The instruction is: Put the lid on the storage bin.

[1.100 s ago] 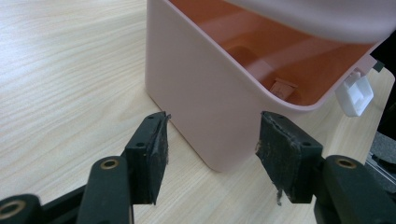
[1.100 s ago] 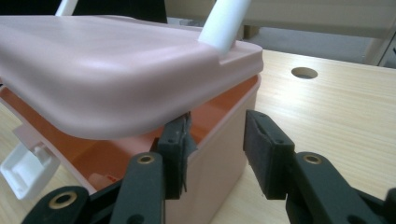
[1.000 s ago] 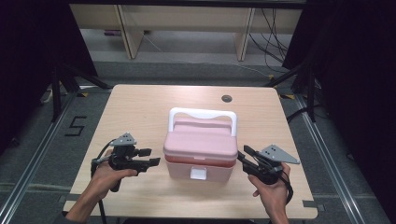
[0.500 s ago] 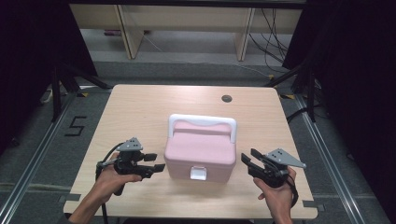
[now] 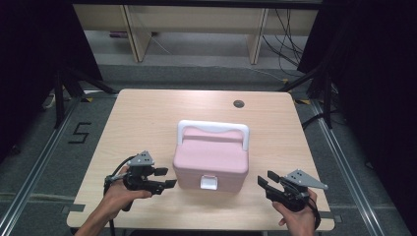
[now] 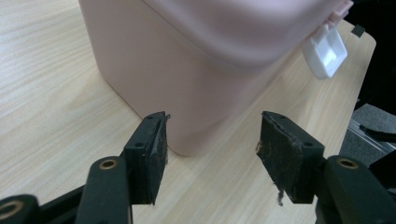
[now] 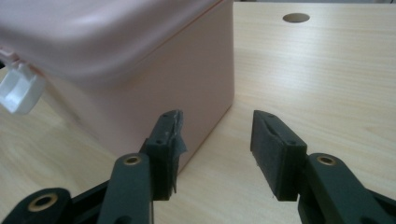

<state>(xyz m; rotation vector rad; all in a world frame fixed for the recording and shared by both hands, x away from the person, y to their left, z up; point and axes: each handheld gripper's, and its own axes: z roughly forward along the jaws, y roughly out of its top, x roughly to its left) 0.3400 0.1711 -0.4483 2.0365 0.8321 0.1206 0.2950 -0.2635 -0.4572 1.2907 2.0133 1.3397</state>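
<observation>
A pink box with a white handle and a white latch stands shut in the middle of the table. My left gripper lies low at the box's left, pointing at its near corner. Its jaws are open and have just widened slightly, and the pads touch nothing. My right gripper is apart from the box's right side and aims at the other near corner. Its jaws have just been opening, with nothing between them. The latch hangs at the front.
A round cable hole sits in the table's far right part. Bare wood surrounds the box on all sides. Both hands are close to the table's near edge. Shelving and cables stand beyond the far edge.
Both grippers have drawn back from the box's sides toward the near edge and sunk a little. The right jaws stand wider. The box stays in place.
</observation>
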